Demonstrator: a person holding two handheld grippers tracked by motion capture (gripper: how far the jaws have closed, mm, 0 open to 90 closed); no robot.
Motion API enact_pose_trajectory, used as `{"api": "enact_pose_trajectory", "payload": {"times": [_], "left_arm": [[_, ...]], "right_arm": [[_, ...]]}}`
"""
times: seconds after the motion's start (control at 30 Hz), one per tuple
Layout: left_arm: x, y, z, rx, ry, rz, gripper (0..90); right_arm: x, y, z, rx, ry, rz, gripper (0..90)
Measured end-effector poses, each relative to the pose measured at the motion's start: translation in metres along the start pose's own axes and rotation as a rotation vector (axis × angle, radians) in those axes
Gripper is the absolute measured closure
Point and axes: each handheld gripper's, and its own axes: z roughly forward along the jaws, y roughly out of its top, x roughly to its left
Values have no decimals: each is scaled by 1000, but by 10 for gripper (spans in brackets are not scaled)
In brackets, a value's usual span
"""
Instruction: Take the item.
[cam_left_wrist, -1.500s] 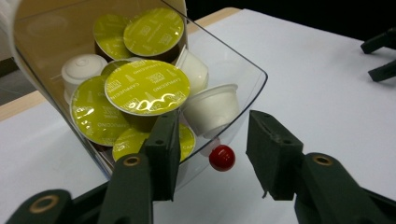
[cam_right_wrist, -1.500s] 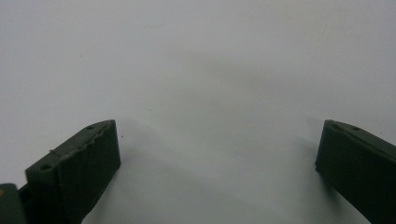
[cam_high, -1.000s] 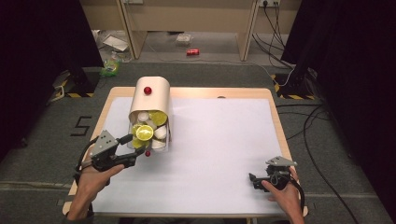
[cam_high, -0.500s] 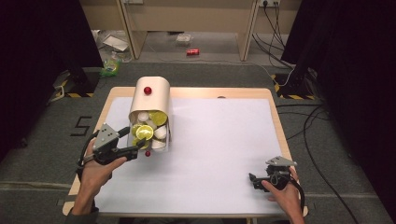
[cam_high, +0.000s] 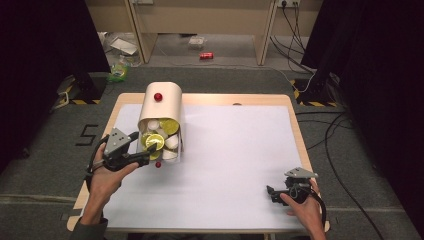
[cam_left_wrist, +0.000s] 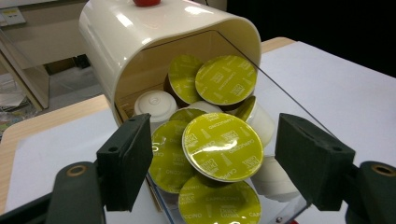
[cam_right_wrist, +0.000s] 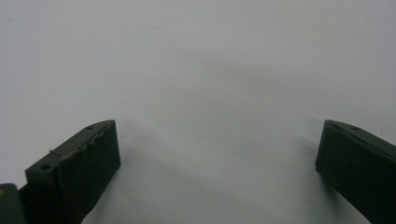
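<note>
Yellow-lidded capsule (cam_left_wrist: 221, 145) now sits between the left gripper's (cam_left_wrist: 215, 172) spread jaws (closer than a second ago), probably ready to pinch; right gripper (cam_right_wrist: 217, 172) rests spread apart.

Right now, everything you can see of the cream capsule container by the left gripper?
The cream container looks like glossy plastic, with rounded corners and a red knob on its upper face. It lies on its side on the white table cover, mouth toward the person. A clear panel, also red-knobbed, hangs open at the mouth. Inside are green-foil capsules and white ones. The left gripper, jaws open, straddles the front capsule; contact unclear.
</note>
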Motion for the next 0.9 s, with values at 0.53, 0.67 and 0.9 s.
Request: {"api": "enact_pose_trajectory", "payload": {"times": [0.53, 0.67, 0.9], "left_arm": [[-10, 2, 19, 59, 18, 40, 275], [-13, 1, 23, 73, 23, 53, 275], [-14, -1, 30, 102, 42, 75, 292]], "right_arm": [[0, 0, 0, 0, 1, 1, 3], [0, 0, 0, 0, 0, 1, 3], [0, 0, 0, 0, 0, 0, 3]]}}
